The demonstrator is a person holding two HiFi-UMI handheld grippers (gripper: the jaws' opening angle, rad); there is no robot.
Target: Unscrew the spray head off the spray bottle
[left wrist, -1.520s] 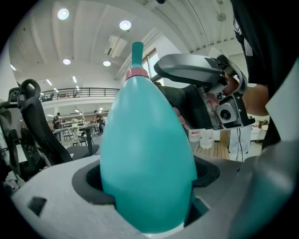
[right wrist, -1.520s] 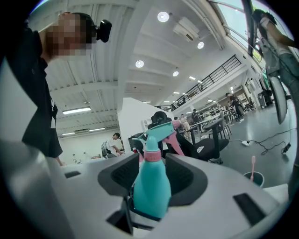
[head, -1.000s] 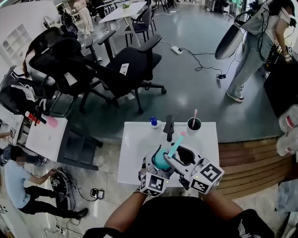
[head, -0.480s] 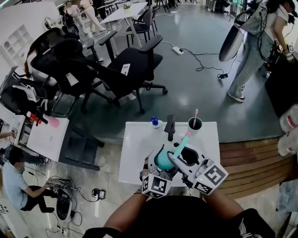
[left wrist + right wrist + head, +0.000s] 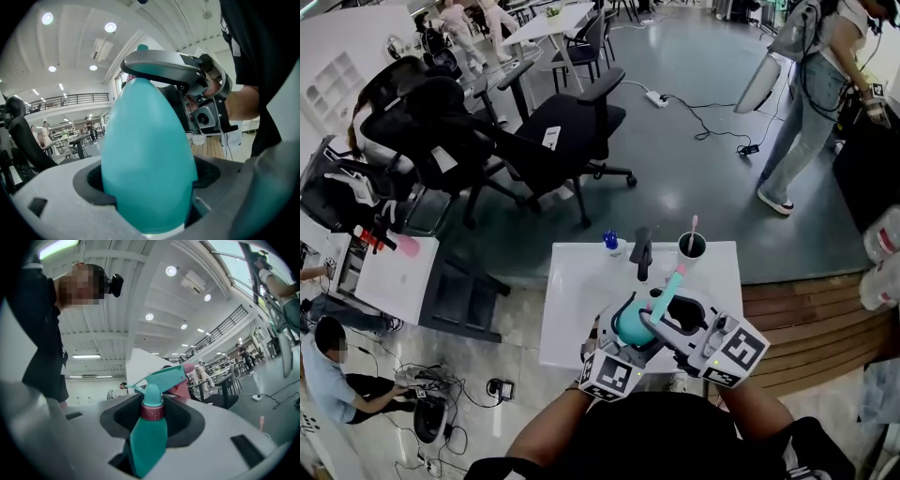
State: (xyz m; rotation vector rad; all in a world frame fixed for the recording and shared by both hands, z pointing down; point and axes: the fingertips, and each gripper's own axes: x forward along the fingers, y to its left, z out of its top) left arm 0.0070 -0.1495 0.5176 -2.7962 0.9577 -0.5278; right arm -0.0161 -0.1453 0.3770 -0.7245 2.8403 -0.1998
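1. One grey floor (image 5: 703,187) fills most of the head view, with wood planking (image 5: 797,328) along its right side.
2. Next down: white table (image 5: 581,291) straight in front of the wearer. A second white surface (image 5: 389,281) sits off to the left.
3. Then a black office chair (image 5: 567,127) beyond the table, on the floor.
4. One standing person (image 5: 811,103) at top right, well apart from the table.
5. Jaws of the left gripper (image 5: 147,192) are clamped on the fat teal body of the spray bottle (image 5: 147,140). The body fills the gap between them.
6. Jaws of the right gripper (image 5: 150,425) have just been closing. The bottle's neck is between them and they grip the spray head (image 5: 161,378) at its collar (image 5: 152,411).
7. Bottle location: held between both grippers over the near half of the table, close to the wearer's chest. It is tilted, head end pointing away and to the right in the head view. Can't tell whether its base touches the tabletop.
8. Spray head is teal with a pink nozzle tip and is seated on the neck. Collar is dark pink.
9. At the far table edge is a dark cup (image 5: 691,247) with a pink-tipped stick in it.
10. Just left of the cup stands a dark upright item (image 5: 641,251), then a small blue-capped item (image 5: 610,244) beside that.
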